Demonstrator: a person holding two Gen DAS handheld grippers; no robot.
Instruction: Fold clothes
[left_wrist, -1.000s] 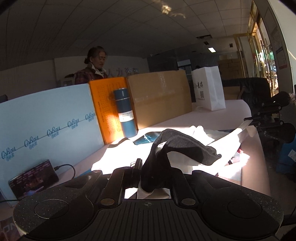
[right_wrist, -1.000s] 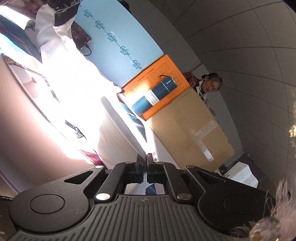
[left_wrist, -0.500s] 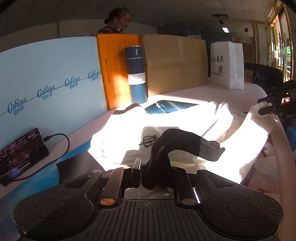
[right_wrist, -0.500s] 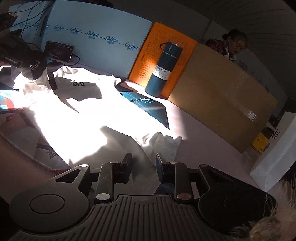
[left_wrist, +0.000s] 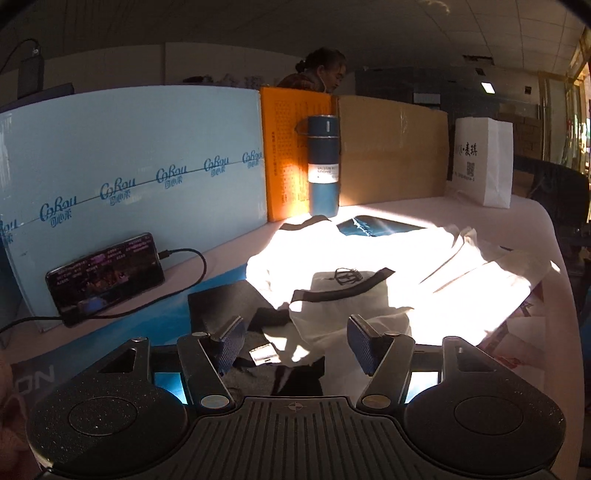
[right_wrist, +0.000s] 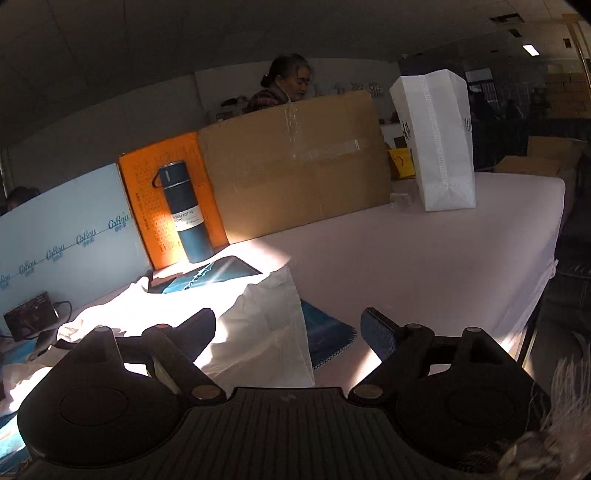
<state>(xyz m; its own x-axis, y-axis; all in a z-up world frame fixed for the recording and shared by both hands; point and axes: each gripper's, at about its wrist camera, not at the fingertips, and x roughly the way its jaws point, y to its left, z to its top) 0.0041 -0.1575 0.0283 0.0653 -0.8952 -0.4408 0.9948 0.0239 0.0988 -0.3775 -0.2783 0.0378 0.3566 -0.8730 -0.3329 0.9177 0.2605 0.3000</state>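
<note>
Blue bottle (left_wrist: 323, 166) (upright) stands behind shirt (left_wrist: 369, 258).

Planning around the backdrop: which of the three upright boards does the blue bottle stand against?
The orange board, between the light blue and brown ones; the bottle stands before it.

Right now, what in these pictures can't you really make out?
- White shirt, left view: sun glare hides its folds.
- Phone screen, left view: too small to read.
- Shirt's near edge, right view: hidden behind the right tongs.
- Woman: the cardboard covers her body.
</note>
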